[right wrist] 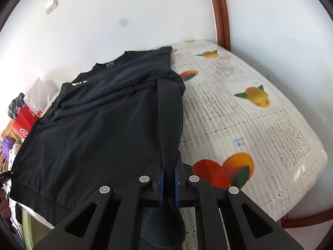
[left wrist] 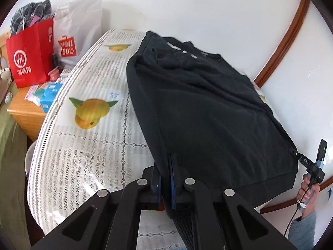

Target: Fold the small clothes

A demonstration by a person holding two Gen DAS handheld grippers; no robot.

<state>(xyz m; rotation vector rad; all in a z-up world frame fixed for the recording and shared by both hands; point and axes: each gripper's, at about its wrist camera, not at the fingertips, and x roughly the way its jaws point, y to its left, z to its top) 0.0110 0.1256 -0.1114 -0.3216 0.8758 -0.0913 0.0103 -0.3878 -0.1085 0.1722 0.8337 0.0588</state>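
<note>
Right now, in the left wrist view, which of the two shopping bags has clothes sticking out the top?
The red bag: dark clothes bulge from its top. The white bag beside it shows nothing sticking out.

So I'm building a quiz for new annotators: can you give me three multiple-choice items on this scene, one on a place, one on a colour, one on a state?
1. Where does the shirt lie?
A. on the table
B. on the floor
C. in a bag

2. What colour is the bag with the white round logo?
A. green
B. red
C. yellow

3. How is the left gripper?
A. wide open above the shirt
B. shut on nothing
C. shut on the shirt's hem

Key: 1 A, the shirt is spread on the lace-covered table with the fruit prints. 2 B, the left wrist view shows the bag red, standing beyond the table's left edge. 3 C, dark cloth is pinched between the blue pads; the right gripper grips the shirt's other lower corner likewise.
</note>
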